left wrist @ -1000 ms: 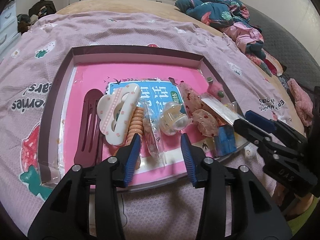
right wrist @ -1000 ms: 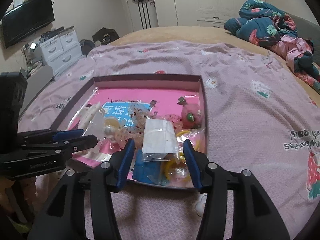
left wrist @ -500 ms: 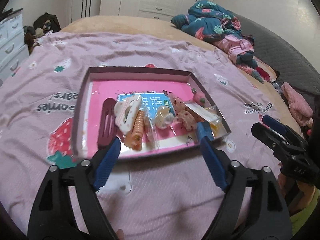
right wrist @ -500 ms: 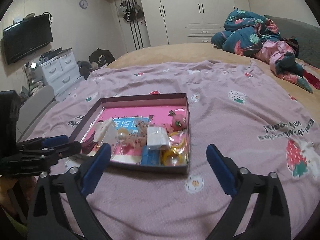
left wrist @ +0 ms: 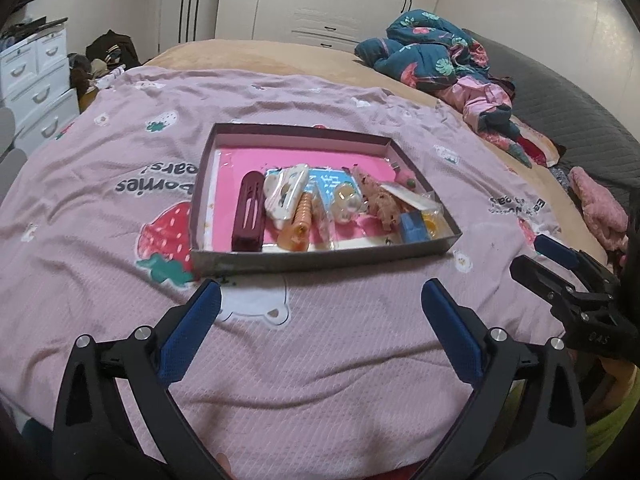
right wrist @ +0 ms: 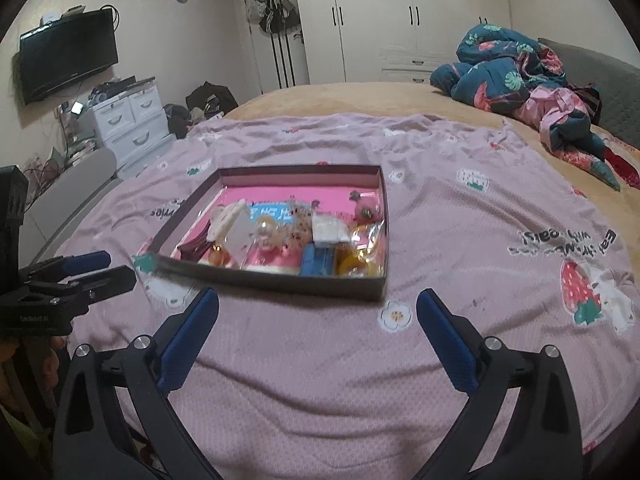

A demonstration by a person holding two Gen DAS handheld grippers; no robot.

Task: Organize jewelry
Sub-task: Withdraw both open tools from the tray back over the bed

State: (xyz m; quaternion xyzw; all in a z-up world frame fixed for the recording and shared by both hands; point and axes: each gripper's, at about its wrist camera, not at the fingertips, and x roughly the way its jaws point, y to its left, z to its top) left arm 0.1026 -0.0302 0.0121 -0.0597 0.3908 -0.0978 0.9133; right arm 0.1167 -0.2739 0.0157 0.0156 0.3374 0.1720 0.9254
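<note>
Home bedroom: bed [right wrist: 400, 112] with pink strawberry-print sheet [right wrist: 460, 248], crumpled quilt [right wrist: 508, 68] at its far right corner, white wardrobes [right wrist: 380, 20] behind the bed, drawers [right wrist: 128, 124] and wall TV [right wrist: 68, 56] left of it.

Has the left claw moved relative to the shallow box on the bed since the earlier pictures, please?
Yes. The left claw has backed off the box toward the bed's near edge, its jaws just opening and empty.

A shallow dark tray [left wrist: 320, 259] with a pink floor holds hair clips [left wrist: 286, 196] and packets, clustered near its front wall.
</note>
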